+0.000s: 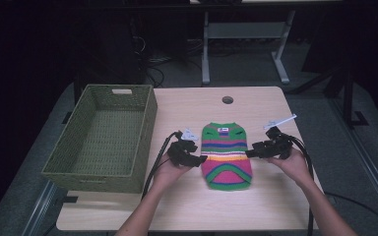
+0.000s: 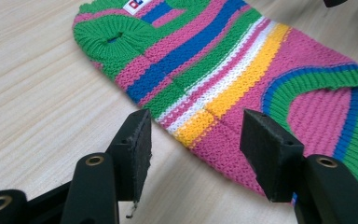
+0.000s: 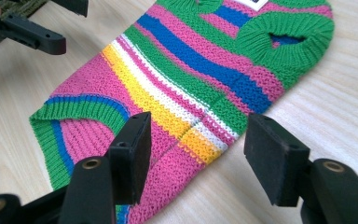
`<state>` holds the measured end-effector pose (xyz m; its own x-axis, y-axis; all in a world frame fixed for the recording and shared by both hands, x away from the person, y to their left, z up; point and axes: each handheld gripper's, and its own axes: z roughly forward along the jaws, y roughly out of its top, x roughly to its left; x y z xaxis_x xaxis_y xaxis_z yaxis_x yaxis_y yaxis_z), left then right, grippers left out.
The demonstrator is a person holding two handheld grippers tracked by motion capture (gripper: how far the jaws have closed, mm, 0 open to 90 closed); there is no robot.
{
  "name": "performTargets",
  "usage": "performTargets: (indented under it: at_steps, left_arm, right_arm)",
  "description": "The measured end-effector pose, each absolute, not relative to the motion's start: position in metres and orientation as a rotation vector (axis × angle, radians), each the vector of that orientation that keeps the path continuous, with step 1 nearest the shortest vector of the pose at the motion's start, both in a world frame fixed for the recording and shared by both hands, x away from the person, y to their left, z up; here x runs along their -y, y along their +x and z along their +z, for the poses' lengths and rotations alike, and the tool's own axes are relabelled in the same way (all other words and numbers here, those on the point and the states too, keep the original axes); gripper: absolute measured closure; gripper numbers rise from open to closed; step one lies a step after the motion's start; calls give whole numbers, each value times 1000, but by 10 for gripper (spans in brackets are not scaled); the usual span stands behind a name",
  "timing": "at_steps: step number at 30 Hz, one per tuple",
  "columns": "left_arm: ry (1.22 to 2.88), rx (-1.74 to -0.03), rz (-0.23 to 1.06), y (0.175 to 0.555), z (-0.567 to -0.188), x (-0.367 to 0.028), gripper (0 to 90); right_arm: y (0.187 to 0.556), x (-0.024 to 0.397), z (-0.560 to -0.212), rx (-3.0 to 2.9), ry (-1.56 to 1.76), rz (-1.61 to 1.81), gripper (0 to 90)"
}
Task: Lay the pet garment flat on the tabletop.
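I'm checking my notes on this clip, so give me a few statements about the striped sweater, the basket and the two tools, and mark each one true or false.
1. The striped sweater lies flat on the table. True.
2. The sweater is inside the green basket. False: the basket holds nothing, and the sweater lies to its right.
3. The left tool is clamped on the sweater's edge. False: in the left gripper view its jaws stand apart over the edge, pressing nothing.
4. The right tool is at the sweater's right edge, jaws open. True.
5. The basket stands at the left side of the table. True.
6. The sweater is plain grey. False: it has green, pink, blue, white and yellow stripes.
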<state>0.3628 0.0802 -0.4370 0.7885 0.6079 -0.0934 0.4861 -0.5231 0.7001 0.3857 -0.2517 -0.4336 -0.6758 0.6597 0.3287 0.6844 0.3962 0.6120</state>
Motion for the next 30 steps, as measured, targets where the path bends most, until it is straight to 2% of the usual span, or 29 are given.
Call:
performTargets:
  at_steps: [12, 30]
  left_arm:
    - [2215, -815, 205, 356, -438, -87, 321]
    - [2206, -789, 215, 340, -434, -97, 258]
  right_arm:
    - [374, 262, -436, 2592, -1263, -1208, 363]
    - [358, 278, -435, 2604, -1265, -1237, 322]
